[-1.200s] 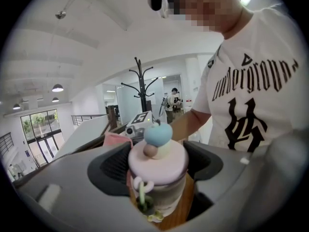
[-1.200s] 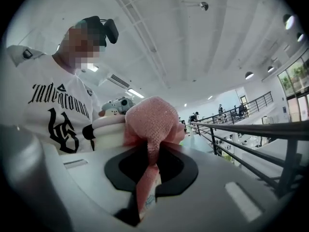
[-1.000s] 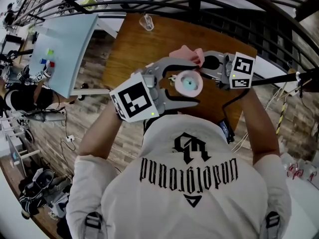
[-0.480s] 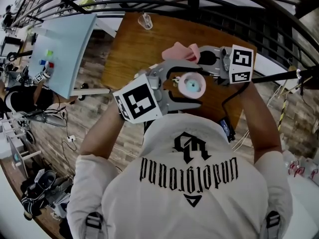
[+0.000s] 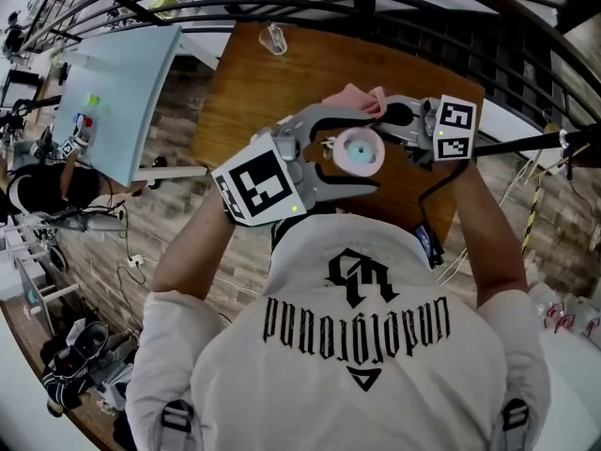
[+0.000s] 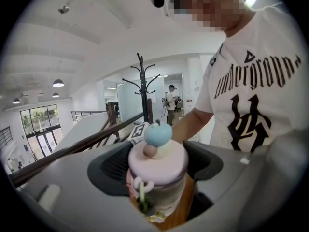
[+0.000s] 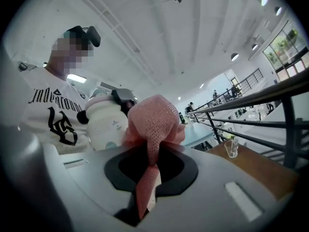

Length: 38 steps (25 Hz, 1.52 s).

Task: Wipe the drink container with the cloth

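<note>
- The left gripper (image 5: 368, 150) is clamped on the cup (image 5: 357, 153). In the left gripper view a jaw sits on each side of the body, just under the pink lid (image 6: 157, 159).
- The cup stands upright, its long axis pointing up at the head camera, above the near part of the table (image 5: 254, 83). I cannot tell whether it rests on the wood.
- The right gripper (image 5: 390, 113) pinches the pink cloth (image 5: 352, 99) near its middle. A strip trails down between the jaws and a bunched wad (image 7: 154, 122) sticks out past the tips.
- Key relation: the wad lies on the cup's far side, away from the person and up against the wall — in the right gripper view the cup (image 7: 106, 122) stands just left of it. The right gripper carries the wiping tool, so the next stroke probably runs around or down that far wall.
- Change: half a second ago the cloth sat further to the person's left, past the cup. Now it has swung back beside it — much where it was a second ago. The cup has barely moved.
</note>
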Motion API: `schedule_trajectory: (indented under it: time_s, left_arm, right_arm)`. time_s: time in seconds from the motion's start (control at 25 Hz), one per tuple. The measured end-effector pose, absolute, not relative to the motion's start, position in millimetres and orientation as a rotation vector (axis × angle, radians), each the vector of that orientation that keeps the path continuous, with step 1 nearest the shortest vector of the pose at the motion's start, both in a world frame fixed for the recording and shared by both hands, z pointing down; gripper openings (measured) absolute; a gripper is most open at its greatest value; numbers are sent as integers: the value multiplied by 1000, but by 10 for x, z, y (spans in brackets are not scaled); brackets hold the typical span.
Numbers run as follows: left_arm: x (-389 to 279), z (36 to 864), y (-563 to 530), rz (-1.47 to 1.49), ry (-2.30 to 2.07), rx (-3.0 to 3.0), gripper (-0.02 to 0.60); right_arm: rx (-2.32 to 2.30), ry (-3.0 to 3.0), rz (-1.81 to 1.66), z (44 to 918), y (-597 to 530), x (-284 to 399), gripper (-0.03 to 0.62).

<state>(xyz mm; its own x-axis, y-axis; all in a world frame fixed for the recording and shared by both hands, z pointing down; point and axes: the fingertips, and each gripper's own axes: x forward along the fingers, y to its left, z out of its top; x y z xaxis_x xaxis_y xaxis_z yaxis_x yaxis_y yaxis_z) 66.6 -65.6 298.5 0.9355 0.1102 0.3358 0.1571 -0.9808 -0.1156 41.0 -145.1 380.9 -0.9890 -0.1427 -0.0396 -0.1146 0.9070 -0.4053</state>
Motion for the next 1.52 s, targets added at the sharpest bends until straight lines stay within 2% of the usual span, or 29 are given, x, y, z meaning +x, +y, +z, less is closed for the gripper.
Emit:
schedule_trajectory:
  time_s: [0.36,0.92,1.52]
  left_arm:
    - [637,3194,-875,-522,-120,-3013,388]
    - [582,3327,-1223,-567,28,-3034,388]
    - [353,3483,-1705,-552,338,-3074,388]
  right_arm:
    - [-326,3010,-777,4430,-1437,596,31]
    - [-333,2972,-346,3171,-1417,603,31]
    - [-584,3138,-501,4400,-1336,365,32]
